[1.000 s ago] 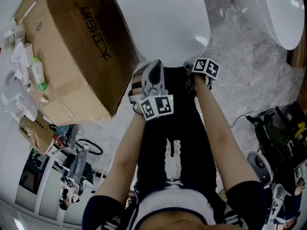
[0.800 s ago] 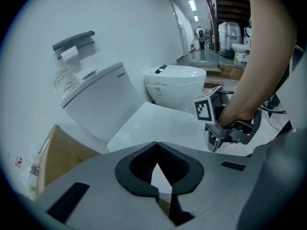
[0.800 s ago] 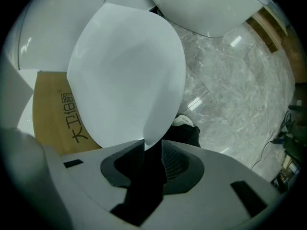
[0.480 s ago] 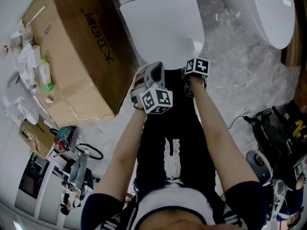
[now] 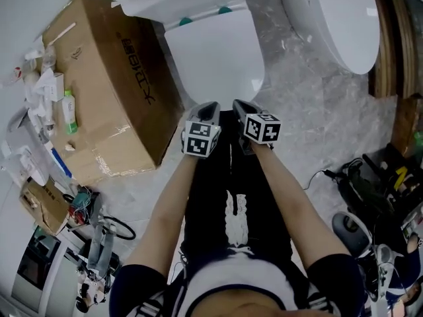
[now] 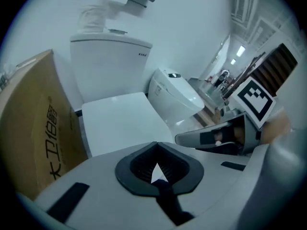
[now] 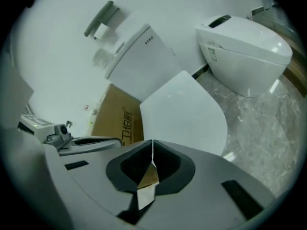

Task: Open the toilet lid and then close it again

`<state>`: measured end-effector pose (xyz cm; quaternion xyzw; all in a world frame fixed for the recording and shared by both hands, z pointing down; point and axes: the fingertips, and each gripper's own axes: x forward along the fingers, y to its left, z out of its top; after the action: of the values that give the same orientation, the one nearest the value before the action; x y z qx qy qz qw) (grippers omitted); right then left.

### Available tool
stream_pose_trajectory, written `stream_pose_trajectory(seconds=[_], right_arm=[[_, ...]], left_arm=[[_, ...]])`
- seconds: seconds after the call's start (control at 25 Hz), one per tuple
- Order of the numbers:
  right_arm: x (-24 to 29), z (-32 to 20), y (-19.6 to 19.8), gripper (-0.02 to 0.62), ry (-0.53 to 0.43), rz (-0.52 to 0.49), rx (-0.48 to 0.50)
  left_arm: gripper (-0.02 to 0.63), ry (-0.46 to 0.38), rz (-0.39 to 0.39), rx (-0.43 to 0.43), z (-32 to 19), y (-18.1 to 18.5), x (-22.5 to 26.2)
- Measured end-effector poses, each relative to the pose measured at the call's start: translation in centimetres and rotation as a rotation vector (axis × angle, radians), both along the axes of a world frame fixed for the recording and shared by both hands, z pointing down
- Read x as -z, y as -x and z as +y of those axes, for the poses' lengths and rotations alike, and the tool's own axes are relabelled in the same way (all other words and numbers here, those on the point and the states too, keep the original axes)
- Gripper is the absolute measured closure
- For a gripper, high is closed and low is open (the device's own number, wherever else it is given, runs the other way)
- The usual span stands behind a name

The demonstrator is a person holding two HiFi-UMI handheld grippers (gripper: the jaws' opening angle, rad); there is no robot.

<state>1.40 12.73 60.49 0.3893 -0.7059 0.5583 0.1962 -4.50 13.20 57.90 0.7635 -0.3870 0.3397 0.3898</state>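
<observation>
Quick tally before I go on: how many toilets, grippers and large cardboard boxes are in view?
Toilets: 2, near toilet and far toilet
Grippers: 2, left gripper and right gripper, its jaws just closed on nothing
Large cardboard box: 1
Total: 5

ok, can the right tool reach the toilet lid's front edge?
Probably yes: the right tool hangs near the closed toilet lid, nothing between. Its jaws have just closed empty, so reopen first.

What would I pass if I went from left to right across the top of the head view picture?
cardboard box → closed toilet lid → second white toilet → wooden boards
</observation>
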Motion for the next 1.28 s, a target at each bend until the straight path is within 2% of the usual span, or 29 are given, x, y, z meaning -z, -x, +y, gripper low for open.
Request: stream_pose_trajectory(seconds=[0.08, 0.2, 0.44, 0.6, 1.28], right_arm=[[2.4, -0.8, 0.1, 0.581, -0.105, -0.004, 0.010], [5.6, -1.4, 0.3, 0.581, -0.236, 0.010, 0.058], [9.8, -1.9, 1.4, 0.583, -0.394, 0.035, 0.210], [10.9, -2.5, 1.6, 0.586, -0.412, 0.025, 0.232], [10.5, -3.4, -0.2, 0.586, -0.403, 0.049, 0.258]], left_arm=[[0.598, -0.063, -0.002, -0.022, -0.6, 0.0, 1.2], [0.598, -0.139, 0.028, -0.010, -1.5, -0.4, 3.5], [0.598, -0.263, 0.059, -0.042, -2.2, -1.5, 7.5], [0.598, -0.301, 0.070, -0.044, -2.4, -2.1, 8.6], [0.598, -0.310, 0.063, -0.012, -3.6, -3.0, 8.7]])
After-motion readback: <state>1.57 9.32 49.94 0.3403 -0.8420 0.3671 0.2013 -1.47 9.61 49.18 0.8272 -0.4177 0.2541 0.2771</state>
